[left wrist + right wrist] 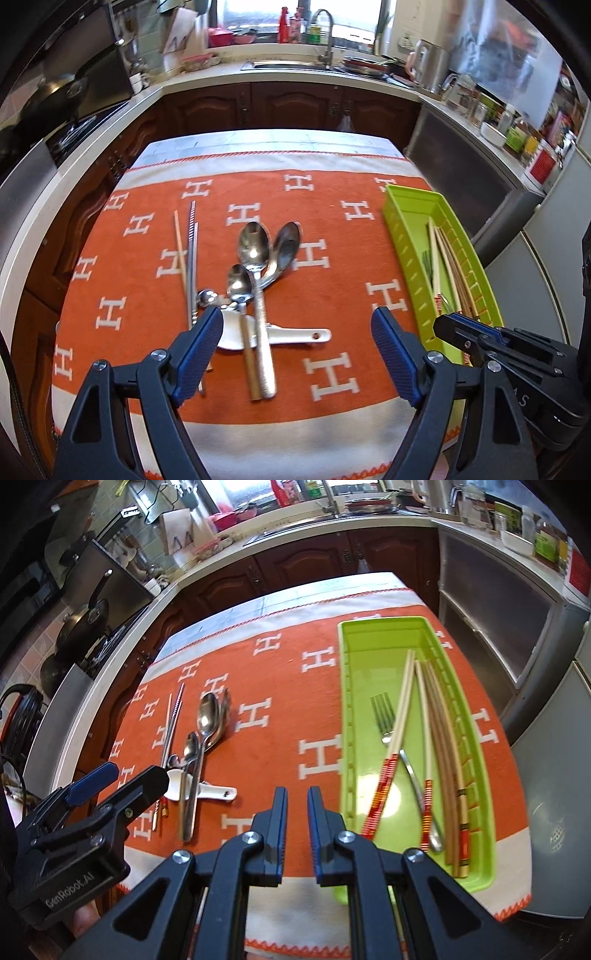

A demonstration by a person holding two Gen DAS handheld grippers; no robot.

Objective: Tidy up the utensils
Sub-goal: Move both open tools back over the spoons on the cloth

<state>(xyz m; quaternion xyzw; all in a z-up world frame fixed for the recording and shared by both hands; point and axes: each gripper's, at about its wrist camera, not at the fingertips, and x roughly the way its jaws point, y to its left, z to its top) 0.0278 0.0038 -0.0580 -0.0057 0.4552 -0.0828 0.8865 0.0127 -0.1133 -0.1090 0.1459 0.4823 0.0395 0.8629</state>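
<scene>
Several spoons (255, 247) lie heaped near the middle of the orange cloth (332, 280), their long axes running roughly from the near edge to the far one, bowls pointing away toward the kitchen counter (229, 74). Two large steel ones sit side by side with bowls farthest out; a smaller spoon and a tiny one lie nearer, and a gold-ended handle (251, 369) lies alongside a textured silver one. Under them a white ceramic spoon (295, 335) lies crosswise, its handle pointing right toward the tray. Left of the heap, metal chopsticks (192, 258) and a pale wooden stick (180, 247) lie lengthwise too, tips pointing away. On the right side of the cloth stands a green tray (384, 624), its long axis also near to far. Inside it a fork (384, 716) lies with tines pointing away, crossed by a cream chopstick with a red banded grip (384, 786); more chopsticks (443, 738) rest against the right wall, thin ends pointing away. The left gripper (297, 354) hovers over the near end of the spoon heap, fingers spread wide with nothing between them. The right gripper (297, 823) hangs over bare cloth just left of the tray, its fingers nearly together, a narrow gap left, pinching nothing.
</scene>
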